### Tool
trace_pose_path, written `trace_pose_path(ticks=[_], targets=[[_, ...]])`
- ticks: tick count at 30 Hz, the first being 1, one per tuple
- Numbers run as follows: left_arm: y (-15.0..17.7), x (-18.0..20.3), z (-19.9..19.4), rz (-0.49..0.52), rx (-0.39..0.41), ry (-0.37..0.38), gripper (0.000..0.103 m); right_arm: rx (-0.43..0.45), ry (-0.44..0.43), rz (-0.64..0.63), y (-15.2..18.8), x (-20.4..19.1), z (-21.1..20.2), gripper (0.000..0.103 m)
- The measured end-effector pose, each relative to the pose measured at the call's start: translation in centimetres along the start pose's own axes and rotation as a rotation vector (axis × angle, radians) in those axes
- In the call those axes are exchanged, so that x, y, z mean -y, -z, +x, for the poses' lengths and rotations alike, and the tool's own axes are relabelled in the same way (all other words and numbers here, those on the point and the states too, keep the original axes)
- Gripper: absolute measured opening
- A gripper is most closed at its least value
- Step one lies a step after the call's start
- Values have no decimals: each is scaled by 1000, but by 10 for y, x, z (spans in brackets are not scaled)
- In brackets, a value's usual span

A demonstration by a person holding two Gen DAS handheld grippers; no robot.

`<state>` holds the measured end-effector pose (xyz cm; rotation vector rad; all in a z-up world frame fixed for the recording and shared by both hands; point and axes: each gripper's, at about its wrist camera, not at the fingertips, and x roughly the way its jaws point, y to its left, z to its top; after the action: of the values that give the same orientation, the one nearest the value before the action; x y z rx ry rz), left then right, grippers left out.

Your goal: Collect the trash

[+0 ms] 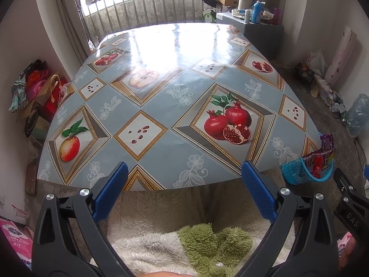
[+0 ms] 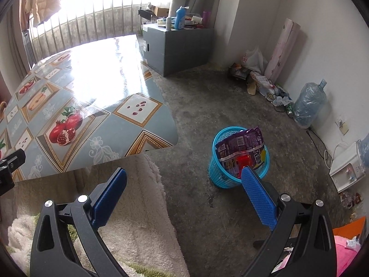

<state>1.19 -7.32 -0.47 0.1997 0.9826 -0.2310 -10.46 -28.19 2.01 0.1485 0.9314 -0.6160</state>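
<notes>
A small blue plastic basket stands on the concrete floor right of the table, stuffed with purple and red snack wrappers. In the left wrist view the same basket shows at the right edge with wrappers sticking out. My right gripper is open and empty, hanging above the floor just before the basket. My left gripper is open and empty over the near edge of the table, which has a glossy fruit-print cloth. Part of the right gripper's black frame shows at the right.
A person's fluffy cream and green robe fills the space below both grippers. A grey cabinet with bottles stands beyond the table. Bags, a large water jug and cables line the right wall. Bags are piled left of the table.
</notes>
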Motion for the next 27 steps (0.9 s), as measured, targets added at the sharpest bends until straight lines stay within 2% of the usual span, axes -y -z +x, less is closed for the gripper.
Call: trace_pose_path(ticks=[27], targets=[[-1, 6, -3, 4, -2, 1, 94, 6, -7, 12, 0, 3, -2, 97]])
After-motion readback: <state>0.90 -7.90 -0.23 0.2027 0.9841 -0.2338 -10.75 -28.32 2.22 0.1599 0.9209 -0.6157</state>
